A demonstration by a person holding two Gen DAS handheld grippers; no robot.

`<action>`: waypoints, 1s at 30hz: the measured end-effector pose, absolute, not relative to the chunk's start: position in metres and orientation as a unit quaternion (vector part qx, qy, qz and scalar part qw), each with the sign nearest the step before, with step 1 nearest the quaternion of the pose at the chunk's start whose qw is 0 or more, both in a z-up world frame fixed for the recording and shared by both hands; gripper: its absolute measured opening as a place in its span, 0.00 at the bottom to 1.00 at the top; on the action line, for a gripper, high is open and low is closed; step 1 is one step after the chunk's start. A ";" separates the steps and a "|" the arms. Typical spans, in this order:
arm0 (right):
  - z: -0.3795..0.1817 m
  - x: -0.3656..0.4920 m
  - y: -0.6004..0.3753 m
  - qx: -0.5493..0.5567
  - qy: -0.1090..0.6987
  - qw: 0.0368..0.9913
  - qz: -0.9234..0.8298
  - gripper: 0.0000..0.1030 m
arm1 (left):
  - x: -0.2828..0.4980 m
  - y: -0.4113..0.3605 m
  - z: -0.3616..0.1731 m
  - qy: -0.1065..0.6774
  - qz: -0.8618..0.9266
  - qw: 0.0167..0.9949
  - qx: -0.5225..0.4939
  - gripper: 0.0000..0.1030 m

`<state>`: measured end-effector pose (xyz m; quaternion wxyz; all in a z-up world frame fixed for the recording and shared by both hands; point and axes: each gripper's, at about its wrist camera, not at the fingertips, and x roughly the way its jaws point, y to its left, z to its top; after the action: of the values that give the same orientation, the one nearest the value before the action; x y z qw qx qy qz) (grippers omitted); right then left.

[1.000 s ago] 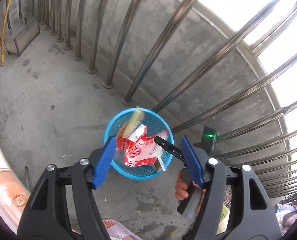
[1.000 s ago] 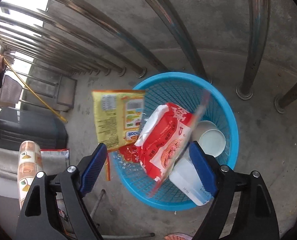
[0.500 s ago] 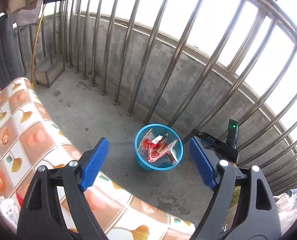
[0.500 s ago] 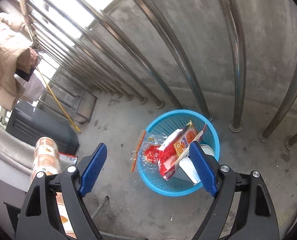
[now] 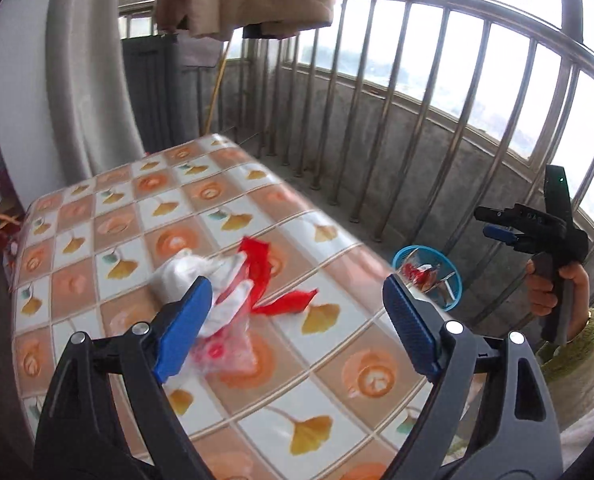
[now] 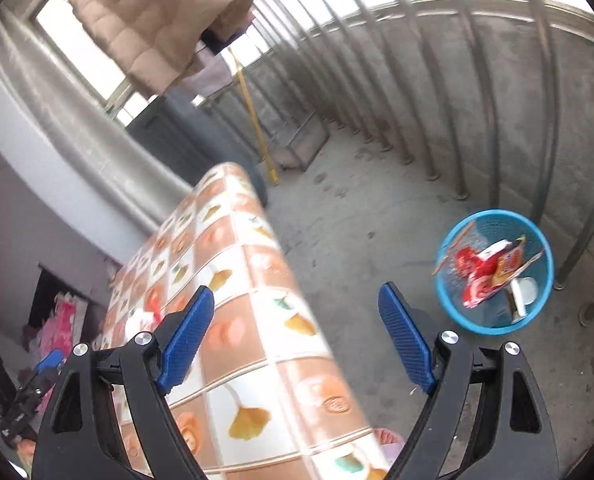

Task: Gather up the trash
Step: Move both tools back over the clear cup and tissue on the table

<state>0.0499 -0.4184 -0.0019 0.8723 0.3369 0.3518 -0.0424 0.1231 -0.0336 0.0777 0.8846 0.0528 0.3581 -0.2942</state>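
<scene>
A blue mesh bin (image 6: 495, 272) stands on the concrete floor by the railing and holds red and orange wrappers and a white cup; it also shows in the left wrist view (image 5: 427, 276). A crumpled white tissue with red and clear plastic scraps (image 5: 233, 284) lies on the tiled tablecloth (image 5: 145, 208). My left gripper (image 5: 297, 328) is open above the table, with its left pad near the scraps. My right gripper (image 6: 299, 340) is open and empty, above the table edge and floor; it also shows in the left wrist view (image 5: 529, 228).
The table (image 6: 253, 320) fills the left of the right wrist view. Steel railing bars (image 5: 429, 120) on a low concrete wall run behind the bin. A beige quilted jacket (image 6: 157, 20) hangs overhead. A yellow pole (image 6: 253, 120) leans by the far corner.
Both grippers have pulled up and back from the bin, which now looks small and far. The left view has swung over the table, so the tissue and red scraps have come into sight.
</scene>
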 end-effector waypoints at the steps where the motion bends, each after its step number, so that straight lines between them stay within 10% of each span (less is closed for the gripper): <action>1: -0.001 0.059 -0.402 0.333 0.366 0.869 -0.019 0.80 | 0.122 -0.021 0.072 0.363 -0.280 0.888 0.045 0.80; 20: 0.015 0.168 -0.180 0.249 0.464 0.823 0.213 0.66 | 0.148 0.058 0.005 0.408 -0.139 0.902 -0.008 0.80; 30: 0.004 0.228 -0.140 0.208 0.498 0.819 0.194 0.47 | 0.161 0.058 -0.003 0.425 -0.160 0.889 -0.052 0.39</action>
<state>0.2277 -0.1401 0.0035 0.8192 0.2083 0.4979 0.1938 0.1608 0.0581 -0.0033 0.8893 -0.0522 0.4252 -0.1602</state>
